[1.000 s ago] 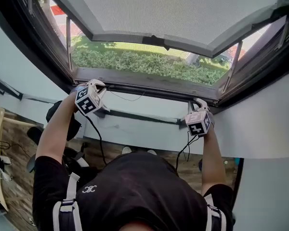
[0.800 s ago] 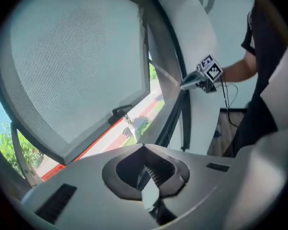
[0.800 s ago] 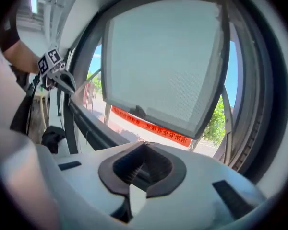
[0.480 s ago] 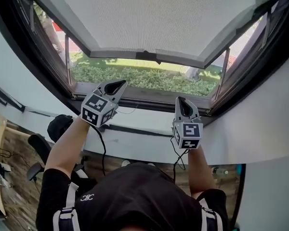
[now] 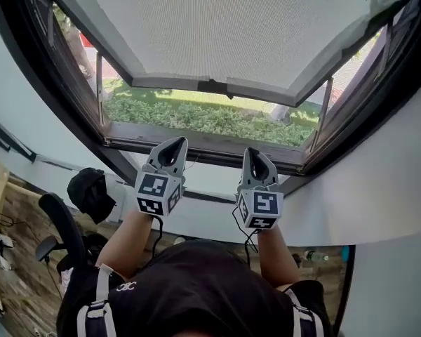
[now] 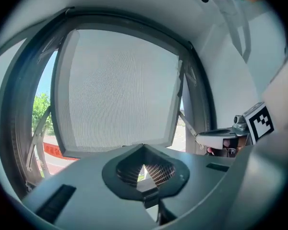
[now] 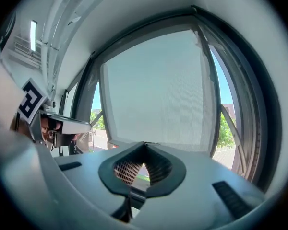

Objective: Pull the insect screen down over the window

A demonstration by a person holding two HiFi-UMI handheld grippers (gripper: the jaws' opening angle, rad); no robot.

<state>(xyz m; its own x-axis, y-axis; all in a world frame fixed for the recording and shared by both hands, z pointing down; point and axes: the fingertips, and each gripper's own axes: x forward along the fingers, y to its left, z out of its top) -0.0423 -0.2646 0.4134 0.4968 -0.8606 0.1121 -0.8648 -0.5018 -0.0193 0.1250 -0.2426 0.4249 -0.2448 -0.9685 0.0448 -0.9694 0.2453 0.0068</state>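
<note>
Head view. A: Where is the insect screen point(image 5: 217, 27) located?
B: It is seen across the top of the frame, drawn only part of the way down. Its grey bottom bar point(image 5: 161, 81) runs across the upper middle, with a dark tab point(image 5: 214, 86) at its centre. Below the bar a strip of window is left uncovered, through which a hedge point(image 5: 196, 118) is seen. That strip is bounded below by the sill point(image 5: 214, 144).

A: How are the grippers placed relative to it?
B: The left gripper point(image 5: 179, 140) and the right gripper point(image 5: 252, 152) are held side by side at the lower middle of the frame. Their tips overlap the sill in the picture, below the bar and clear of it. In the left gripper view and the right gripper view, both pairs of jaws are seen pressed together with nothing between them. In each of those views the bar appears just above the jaw tips, farther off.

A: How is the screen expected to handle?
B: The mesh is judged light, thin and easily torn or stretched, so it should not be pinched. The bar is judged stiff and is the proper place to take hold. One gripper to each side of the tab is advised, so that the bar is kept level and does not bind. The jaws must be opened first.
</note>
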